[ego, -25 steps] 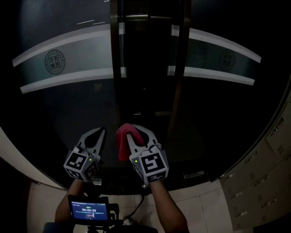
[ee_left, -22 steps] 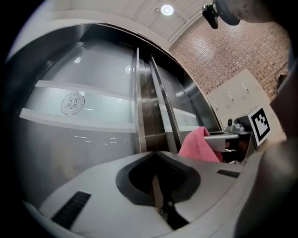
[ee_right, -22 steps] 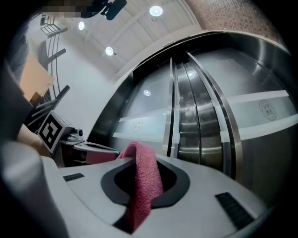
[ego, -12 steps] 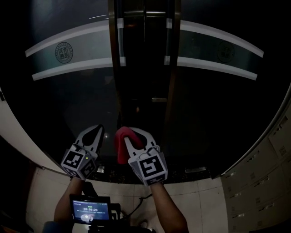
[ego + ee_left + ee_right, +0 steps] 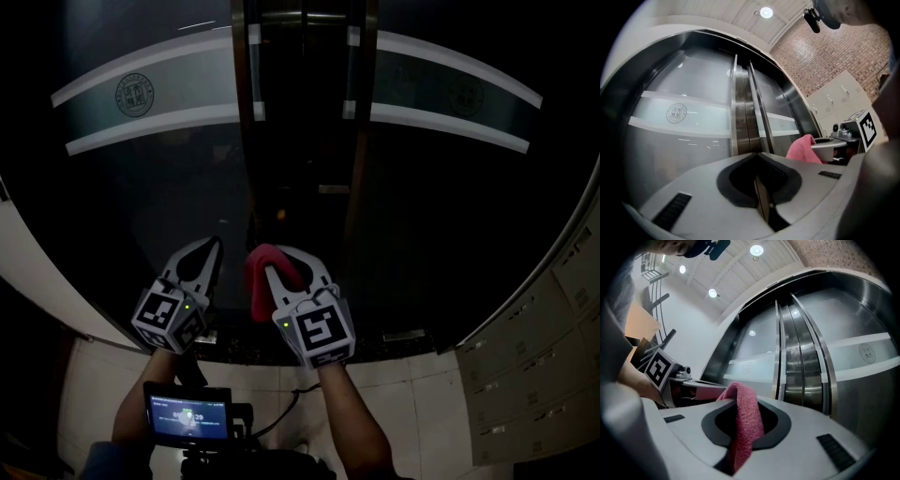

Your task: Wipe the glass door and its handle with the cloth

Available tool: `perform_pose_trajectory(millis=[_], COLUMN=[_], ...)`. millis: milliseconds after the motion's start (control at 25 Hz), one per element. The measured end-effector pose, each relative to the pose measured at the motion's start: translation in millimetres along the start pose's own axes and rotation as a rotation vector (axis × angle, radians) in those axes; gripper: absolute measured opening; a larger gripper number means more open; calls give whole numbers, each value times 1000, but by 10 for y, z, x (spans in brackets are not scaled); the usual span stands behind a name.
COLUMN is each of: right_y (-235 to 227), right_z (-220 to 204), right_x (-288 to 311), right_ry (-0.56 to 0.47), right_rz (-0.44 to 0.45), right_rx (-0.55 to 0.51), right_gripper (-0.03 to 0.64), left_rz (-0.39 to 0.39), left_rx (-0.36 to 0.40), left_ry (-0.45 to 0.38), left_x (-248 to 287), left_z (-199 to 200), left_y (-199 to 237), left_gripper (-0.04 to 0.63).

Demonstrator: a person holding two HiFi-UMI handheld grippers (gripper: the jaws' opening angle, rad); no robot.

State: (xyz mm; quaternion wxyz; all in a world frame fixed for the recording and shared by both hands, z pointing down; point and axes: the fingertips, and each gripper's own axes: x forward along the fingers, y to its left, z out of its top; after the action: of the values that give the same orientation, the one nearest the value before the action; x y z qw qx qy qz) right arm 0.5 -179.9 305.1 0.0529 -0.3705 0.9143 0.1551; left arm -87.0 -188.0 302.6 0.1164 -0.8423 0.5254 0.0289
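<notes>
Right gripper view: right gripper (image 5: 740, 404) clamps the pink cloth (image 5: 747, 425); left gripper (image 5: 758, 165) closed, empty.

Dim head view — bright, warped gripper views

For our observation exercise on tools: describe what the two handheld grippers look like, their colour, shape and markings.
The left gripper and right gripper match: pale grey curved jaws, with dark lining round a teardrop opening. Each carries a cube of black-and-white square markers and a green light.
</notes>
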Motion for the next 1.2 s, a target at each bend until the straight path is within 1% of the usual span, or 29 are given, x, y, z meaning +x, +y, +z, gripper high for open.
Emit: perform_pose_trajectory(millis=[80,200,360,640,720,840,960,1080,1200], right_y=[16,76,114,121,29,-235,-510,-734,-961], right_z=[37,45,-6,-66,-61,-10,38,45,34], right_x=[20,48,110,282,369,500,702,960,1258], right_ry=[-2,13,5,21,20,0,-16,-2,13], right_rz=[-5,-12,-17,-47,-73,-142,-191,-203,-182], right_rx=[8,21,-3,13,20,56,97,88,55], right_gripper=[32,32,32,32,32,32,32,32,32], left_rz=[-11,-11,-20,-52,-63,-98,-141,-167,-167], left_rx=[3,15,-4,-32,-34,-43,-14,1,4], left_ry=[0,-10,-7,-18,-23,-24,-21,-8,-7], left_x=[18,1,-32,-22,5,72,192,339,555], left_z=[36,-22,-47,-103,-130,-85,-84,-95,-197], left_y=[-9,71,103,207,264,258,277,277,331], left_gripper=[8,8,8,8,8,8,8,8,8])
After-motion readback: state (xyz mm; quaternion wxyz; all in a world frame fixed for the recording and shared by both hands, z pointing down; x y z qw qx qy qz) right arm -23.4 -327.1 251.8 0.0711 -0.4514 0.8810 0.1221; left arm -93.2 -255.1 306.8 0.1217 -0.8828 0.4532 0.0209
